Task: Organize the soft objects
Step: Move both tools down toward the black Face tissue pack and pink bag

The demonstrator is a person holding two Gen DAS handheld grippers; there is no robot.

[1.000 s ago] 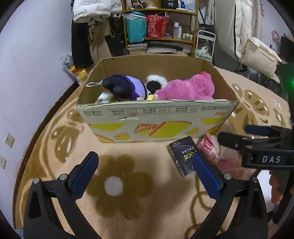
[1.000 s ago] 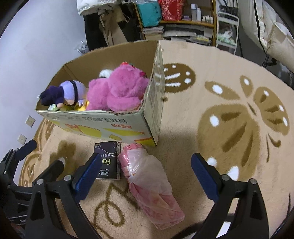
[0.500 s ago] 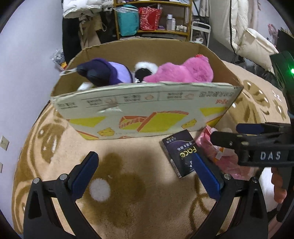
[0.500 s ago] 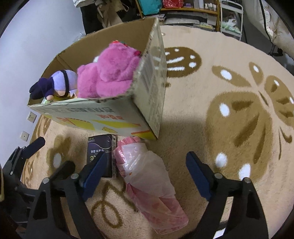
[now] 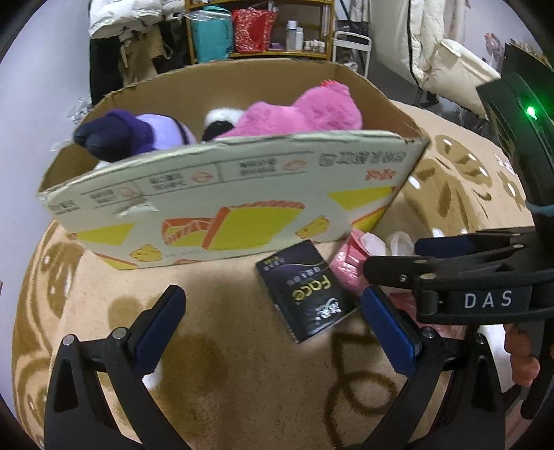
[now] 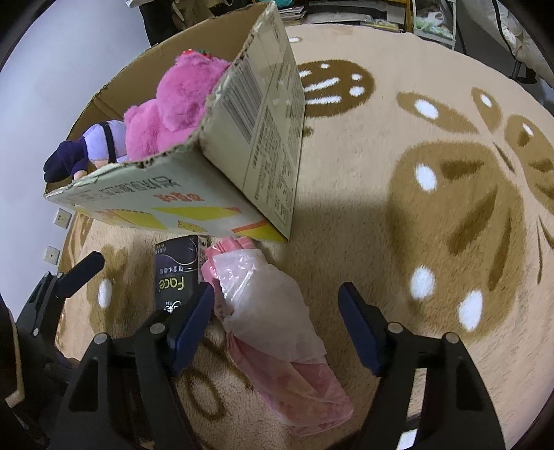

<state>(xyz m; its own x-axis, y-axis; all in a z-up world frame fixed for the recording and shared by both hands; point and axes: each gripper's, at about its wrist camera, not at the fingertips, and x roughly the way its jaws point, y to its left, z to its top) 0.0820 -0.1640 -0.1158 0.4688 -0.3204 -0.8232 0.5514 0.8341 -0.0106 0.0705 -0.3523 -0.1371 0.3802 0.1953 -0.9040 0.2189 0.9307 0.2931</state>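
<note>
An open cardboard box [image 5: 221, 207] [image 6: 263, 138] stands on the rug and holds a pink plush [image 5: 304, 110] [image 6: 173, 107], a purple plush [image 5: 131, 133] [image 6: 93, 145] and a black-and-white plush [image 5: 218, 119]. In front of it lie a black "Face" tissue pack [image 5: 306, 289] [image 6: 176, 273] and a pink plastic-wrapped pack [image 6: 277, 332] [image 5: 349, 270]. My left gripper [image 5: 273, 332] is open and empty, low over the rug near the black pack. My right gripper [image 6: 277, 329] is open, straddling the pink pack just above it.
The beige rug with brown flower patterns [image 6: 432, 194] spreads to the right of the box. Shelves with bags and bottles [image 5: 256, 31] and hanging clothes [image 5: 131, 45] stand behind the box. White bedding [image 5: 450, 65] lies at the right. A wall [image 6: 52, 69] is at the left.
Both grippers have moved down and forward toward the box and the packs. The right gripper now straddles the pink pack. Both stay open.
</note>
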